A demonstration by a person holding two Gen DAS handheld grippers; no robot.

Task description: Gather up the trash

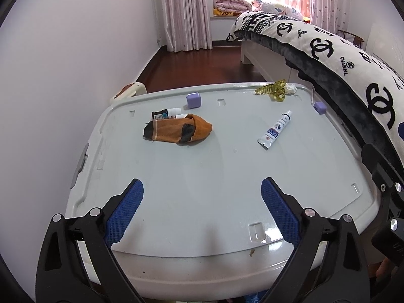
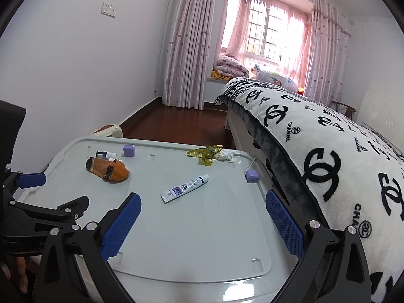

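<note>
Right now you have the bed with its logo blanket along the right, and beside it the pale plastic bin lid serving as your bench. Both the left hand-held gripper and the right hand-held gripper hover above its near edge, jaws spread wide with nothing between them.

Next in size, an orange sock lies at the far left with a small bottle just behind it. A white tube lies right of centre. A yellow hair claw sits at the far edge.

Your likeliest trash is the crumpled white tissue, touching the claw at the far right rim, near a small purple block. It looks very light and soft, so it should crush readily; pinch the bulk of the wad on the side away from the claw, or the clip may drag along. The wad has no clear long axis; it spreads slightly along the rim.
</note>
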